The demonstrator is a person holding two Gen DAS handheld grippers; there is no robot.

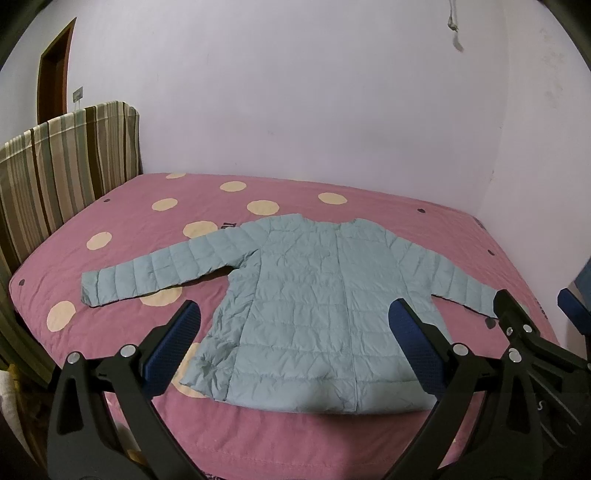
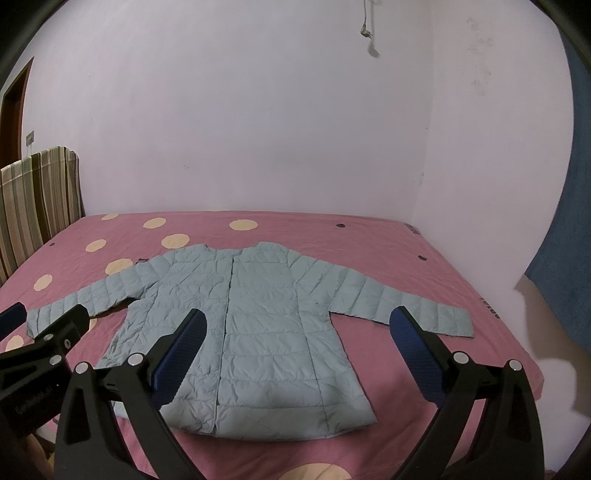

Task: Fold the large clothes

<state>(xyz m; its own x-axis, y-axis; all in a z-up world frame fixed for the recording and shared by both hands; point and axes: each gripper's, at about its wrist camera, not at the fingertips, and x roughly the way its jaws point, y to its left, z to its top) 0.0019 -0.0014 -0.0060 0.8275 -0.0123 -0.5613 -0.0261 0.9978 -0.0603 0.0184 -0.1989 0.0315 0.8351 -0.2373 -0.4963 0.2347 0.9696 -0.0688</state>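
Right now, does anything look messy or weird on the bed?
Not much. The light blue puffy jacket lies flat on the pink dotted bedspread, sleeves spread out, front closed. It is only wrinkled, mostly near the hem. Both grippers are open and hold nothing.

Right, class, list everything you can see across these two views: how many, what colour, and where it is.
Jacket: one, pale blue-green, quilted, spread flat on the bed, sleeves out.
Bedsheet: one, pink with cream dots, covering the bed.
Headboard: one, striped brown, green and cream, at the bed's left end.
Walls: pale lilac, behind the bed.
Cord: one, hanging on the back wall.
Door frame: one, brown, far left.
Left gripper: one, black with blue pads, open above the jacket hem.
Right gripper: one, the same, open.
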